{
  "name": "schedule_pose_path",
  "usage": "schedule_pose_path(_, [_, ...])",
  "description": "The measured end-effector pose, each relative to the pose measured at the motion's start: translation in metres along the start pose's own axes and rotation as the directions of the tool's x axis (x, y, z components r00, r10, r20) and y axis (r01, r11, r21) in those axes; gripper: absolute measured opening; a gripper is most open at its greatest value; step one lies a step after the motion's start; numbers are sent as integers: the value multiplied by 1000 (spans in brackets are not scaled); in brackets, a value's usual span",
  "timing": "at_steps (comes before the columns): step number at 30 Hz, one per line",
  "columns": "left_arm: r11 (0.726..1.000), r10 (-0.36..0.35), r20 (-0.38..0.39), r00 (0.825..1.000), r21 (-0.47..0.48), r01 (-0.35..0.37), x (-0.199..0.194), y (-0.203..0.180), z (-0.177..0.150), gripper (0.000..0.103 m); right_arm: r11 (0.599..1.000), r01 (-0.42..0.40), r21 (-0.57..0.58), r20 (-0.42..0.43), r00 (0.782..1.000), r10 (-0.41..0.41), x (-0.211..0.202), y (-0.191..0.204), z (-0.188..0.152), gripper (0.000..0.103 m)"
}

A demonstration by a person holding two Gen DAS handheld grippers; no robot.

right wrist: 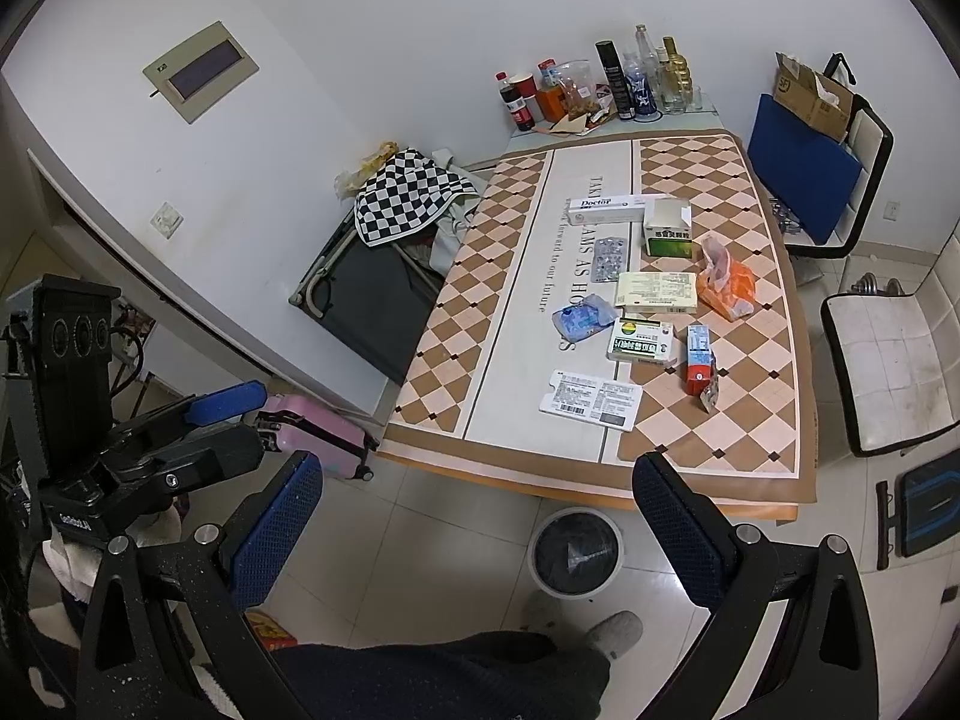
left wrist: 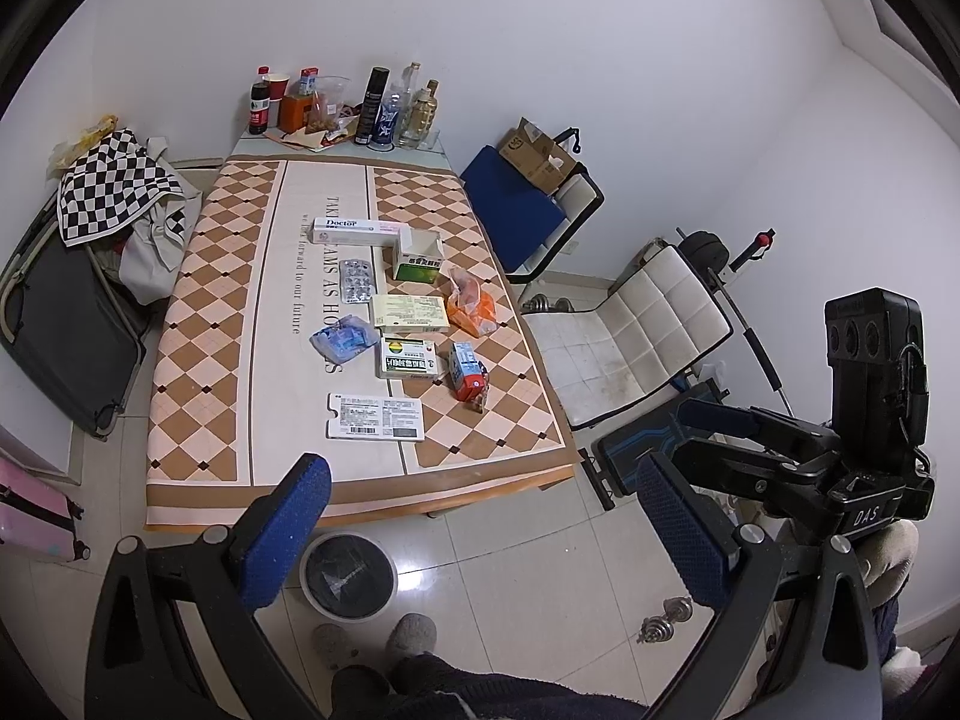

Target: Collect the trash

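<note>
Above the near edge of the bench, the left wrist view shows the left tool with its blue pads spread wide and nothing between them. Taking the bin as the landmark: it stands on the floor tiles just under the near edge of the bench, between the pads in this view, lined with a dark bag. Beyond the bin, nearest to it on the bench, lies a flat white pack; farther on are a green-and-white box, a red-and-blue carton on its side, a blue wrapper, an orange bag, a blister sheet, an open box and a long Doctor box. Bottles stand farthest from the bin, by the wall. The right tool shows to the bin's right, pads apart. From the right wrist view, the right tool is likewise wide and empty, with the bin between its pads below the bench. The white pack and carton lie just beyond the bin; the left tool hangs well to its left, pads apart.
</note>
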State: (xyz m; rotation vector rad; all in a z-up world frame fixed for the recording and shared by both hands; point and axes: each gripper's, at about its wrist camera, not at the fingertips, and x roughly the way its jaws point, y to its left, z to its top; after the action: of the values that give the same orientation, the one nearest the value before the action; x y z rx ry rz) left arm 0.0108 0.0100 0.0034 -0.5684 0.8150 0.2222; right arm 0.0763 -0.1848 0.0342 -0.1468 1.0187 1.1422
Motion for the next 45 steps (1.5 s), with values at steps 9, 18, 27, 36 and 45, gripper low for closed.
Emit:
schedule_pose_path(9, [1000,1,0,1000,-1,-1,1,-1,0,103,1000,0,1,0,1000,0,0,0,-1,103])
schedule_pose_path(18, [1000,3,-2,1000,-2,-3,2,-2,0,103,1000,-1,3,-2,1000,1,1,0,0,103])
schedule_pose_path(27, [1000,-2,-21,1000,9,2,4,14,-4,103,999,18,36,-4,1000,-17,17,9,0,103])
schedule_pose_path(36, [919,394,-46,918,7,-394,93,70,6,103,944,233,235,-41,972,-230,78,-48,8,103])
schedule_pose_path(45, [820,411,-419,810,-218,-529,256,159,-10,103,830,461,314,-259,883,-392,240,-204,47,83])
